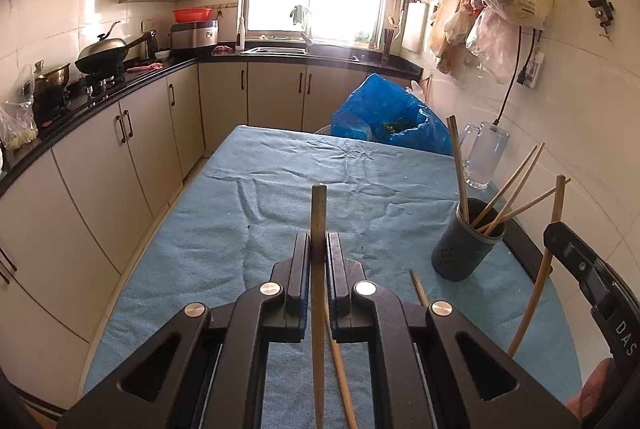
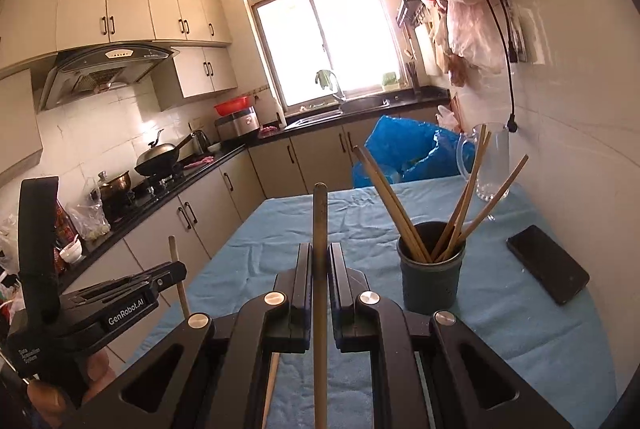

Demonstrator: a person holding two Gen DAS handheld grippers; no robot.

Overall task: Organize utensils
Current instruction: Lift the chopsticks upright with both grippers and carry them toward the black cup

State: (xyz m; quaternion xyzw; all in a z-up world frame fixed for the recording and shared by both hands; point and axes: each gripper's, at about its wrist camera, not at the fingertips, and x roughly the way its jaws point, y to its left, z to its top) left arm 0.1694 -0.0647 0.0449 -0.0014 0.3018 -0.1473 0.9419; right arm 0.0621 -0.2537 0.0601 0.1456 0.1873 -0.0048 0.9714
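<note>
Left gripper (image 1: 319,249) clamped on brown wooden chopstick (image 1: 319,213); right gripper (image 2: 320,261) clamped on second wooden chopstick (image 2: 320,217). Below: wrinkled blue cloth-covered table (image 1: 280,197). Dark grey perforated cylindrical holder (image 2: 433,277) with chopsticks near right edge; black phone (image 2: 547,264) beside it. Cloth centre bare. Left gripper body reads "GenRobot.AI" (image 2: 128,313). Cream kitchen cabinets (image 1: 96,165) left.

The right tool (image 2: 319,269) pinches a chopstick (image 2: 320,225) upright at centre. At two o'clock a dark cup (image 2: 432,285) of chopsticks stands on the blue-clothed bench (image 2: 500,329); a phone (image 2: 548,263) lies at three. The left tool (image 2: 172,269), at nine, grips another chopstick (image 2: 176,257).
</note>
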